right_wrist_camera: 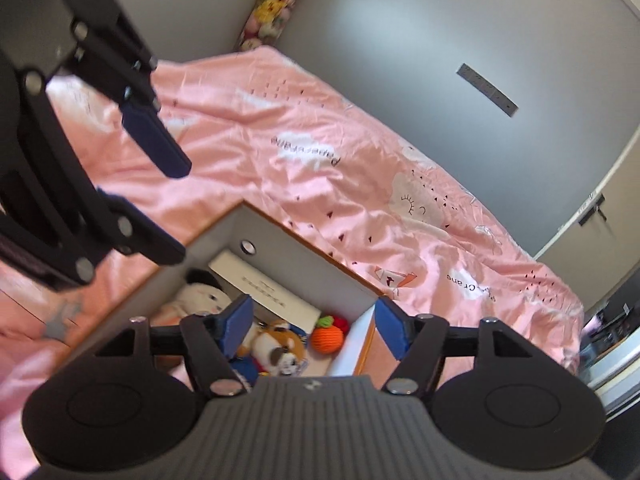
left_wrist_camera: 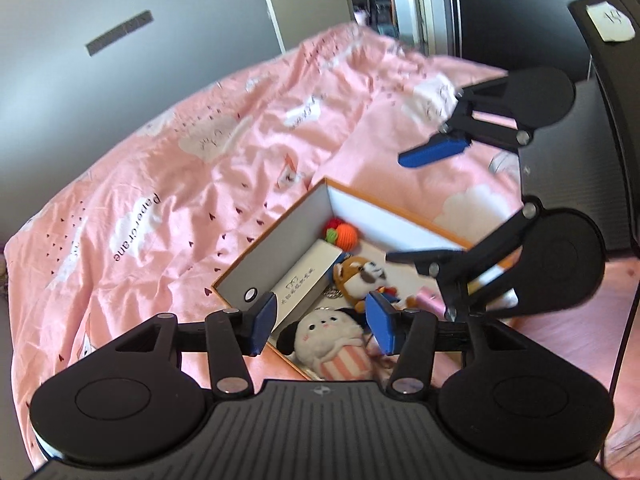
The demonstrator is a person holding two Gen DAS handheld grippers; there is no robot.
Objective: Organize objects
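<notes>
Both grippers — left (left_wrist_camera: 320, 326), right (right_wrist_camera: 310, 326) — hover spread and empty over the box (left_wrist_camera: 256, 254). Descend straight on the popcorn plush (left_wrist_camera: 334, 344), at six o'clock — avoid the rim.

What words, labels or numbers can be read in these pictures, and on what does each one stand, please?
"Papercrane": on a white cloud printed on the pink cotton bedspread, at.
"Crane", end of the same word: on another cloud at.
Dark print on the flat white cardboard packet inside the orange-edged open box: too small to read.
Handwritten mark on the white paper label on the black board: blurred, unreadable.
</notes>
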